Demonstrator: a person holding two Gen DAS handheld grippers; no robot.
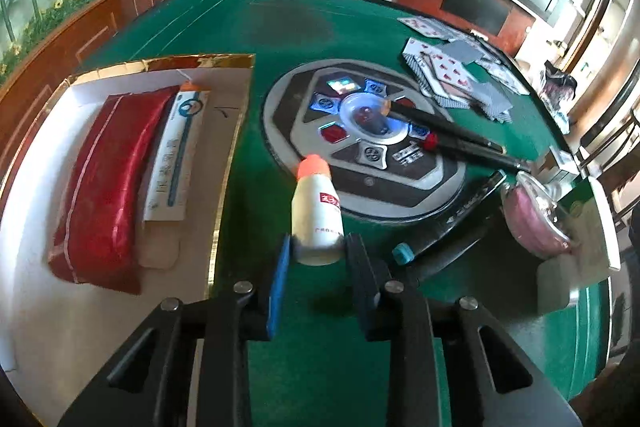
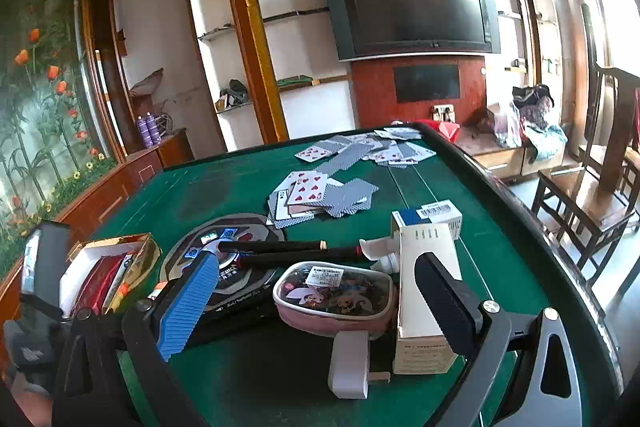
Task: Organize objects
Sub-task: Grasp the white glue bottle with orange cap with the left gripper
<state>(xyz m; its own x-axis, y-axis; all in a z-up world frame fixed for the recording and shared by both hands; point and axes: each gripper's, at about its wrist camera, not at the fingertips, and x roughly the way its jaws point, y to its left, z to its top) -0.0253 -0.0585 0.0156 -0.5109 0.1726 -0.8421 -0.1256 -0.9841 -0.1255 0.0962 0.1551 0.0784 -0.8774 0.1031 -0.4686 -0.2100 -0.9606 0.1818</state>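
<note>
My left gripper (image 1: 318,247) is shut on the base of a small white bottle (image 1: 316,211) with an orange cap, which tilts away from me over the green table (image 1: 304,27). Just left of it lies a gold-rimmed white box (image 1: 160,63) holding a red pouch (image 1: 108,179) and a white-and-blue ointment carton (image 1: 176,155). My right gripper (image 2: 320,303) hangs open, with nothing between its fingers, just above a pink clear-topped case (image 2: 336,295). Its black finger (image 2: 448,303) stands in front of a tall white carton (image 2: 420,255).
The round control panel (image 1: 360,131) sits mid-table with two black sticks (image 2: 280,247) lying across it. Playing cards (image 2: 316,195) are scattered beyond. A white plug adapter (image 2: 350,363) and a blue-and-white carton (image 2: 432,215) lie near the pink case. Wooden chairs (image 2: 580,195) stand to the right.
</note>
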